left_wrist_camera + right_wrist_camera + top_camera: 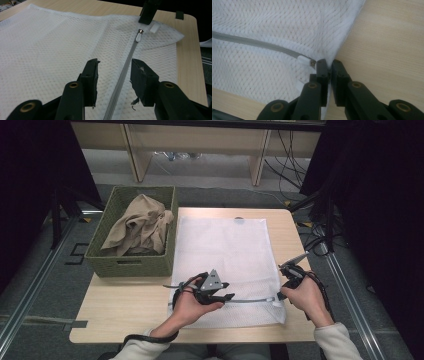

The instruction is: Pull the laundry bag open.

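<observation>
A white mesh laundry bag (225,260) with a fine honeycomb weave is seen on a pale wood-grain table (125,312). A grey zipper (123,75) with a white pull (138,37) is shown along the bag's near edge. At the far left, an olive-green woven basket (132,262) is seen, and a tan cloth (140,225) is held in it. Both the left gripper (113,75) and the right gripper (328,72) are black, with brass-coloured rivets; a grey plate is carried on the left one. Cream sleeves (337,340) are worn.
</observation>
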Demonstrator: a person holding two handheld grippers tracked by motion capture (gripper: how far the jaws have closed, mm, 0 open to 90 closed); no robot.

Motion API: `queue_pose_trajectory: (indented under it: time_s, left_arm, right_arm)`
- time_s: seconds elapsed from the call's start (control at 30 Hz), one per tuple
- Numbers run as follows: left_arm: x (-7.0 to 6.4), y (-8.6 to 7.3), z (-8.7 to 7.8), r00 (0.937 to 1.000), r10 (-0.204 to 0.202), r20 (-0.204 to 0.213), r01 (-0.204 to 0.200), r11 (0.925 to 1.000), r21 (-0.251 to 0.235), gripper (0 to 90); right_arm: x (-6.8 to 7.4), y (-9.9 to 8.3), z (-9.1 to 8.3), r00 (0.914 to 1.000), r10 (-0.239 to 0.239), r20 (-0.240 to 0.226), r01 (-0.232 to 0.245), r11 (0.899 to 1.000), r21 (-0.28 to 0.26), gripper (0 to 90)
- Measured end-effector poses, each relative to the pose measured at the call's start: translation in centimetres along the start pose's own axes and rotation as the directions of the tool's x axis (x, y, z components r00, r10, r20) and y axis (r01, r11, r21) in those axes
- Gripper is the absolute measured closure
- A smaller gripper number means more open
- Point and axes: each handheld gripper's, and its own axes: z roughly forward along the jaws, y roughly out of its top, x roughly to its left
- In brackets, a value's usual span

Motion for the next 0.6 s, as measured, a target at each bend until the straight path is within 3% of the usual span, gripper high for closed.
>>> queue_pose_trajectory:
  time_s: [0.07, 0.2, 0.3, 0.43, 0.5, 0.53, 0.6]
  left_arm:
    - [-0.4, 0.4, 0.7, 1.0000, 0.000, 0.008, 0.000, 0.9999, -0.012, 58.2]
    - [-0.8, 0.9, 1.6, 0.9997, 0.015, 0.018, -0.014, 0.9998, -0.013, 58.8]
    - [-1.0, 1.2, 2.7, 0.9993, 0.027, 0.025, -0.027, 0.9996, -0.005, 59.0]
    - [-1.4, 1.6, 4.2, 0.9984, 0.034, 0.046, -0.034, 0.9993, 0.012, 59.7]
    - [-1.5, 1.9, 4.8, 0.9973, 0.045, 0.057, -0.046, 0.9989, 0.012, 60.1]
    - [-1.7, 2.0, 5.0, 0.9974, 0.040, 0.060, -0.041, 0.9991, 0.013, 60.4]
    - [-1.8, 2.2, 5.5, 0.9968, 0.045, 0.066, -0.046, 0.9988, 0.017, 60.8]
  right_arm:
    - [0.1, -0.1, 0.0, 0.9999, 0.015, 0.002, -0.015, 1.000, -0.016, 86.1]
    - [0.3, 0.0, -0.3, 0.9998, 0.018, 0.001, -0.018, 1.000, 0.014, 86.1]
    - [0.2, 0.1, -0.4, 0.9998, -0.020, -0.009, 0.020, 1.000, -0.006, 86.1]
    - [0.7, 0.0, -0.8, 0.9990, 0.045, -0.002, -0.045, 0.999, 0.008, 86.1]
    - [0.3, 0.0, -0.6, 0.9999, -0.014, -0.006, 0.014, 1.000, -0.020, 86.1]
    - [0.5, 0.0, -0.7, 0.9999, 0.003, -0.012, -0.004, 1.000, -0.017, 86.1]
    - [0.4, 0.1, -0.9, 0.9999, -0.006, -0.014, 0.006, 1.000, -0.017, 86.1]
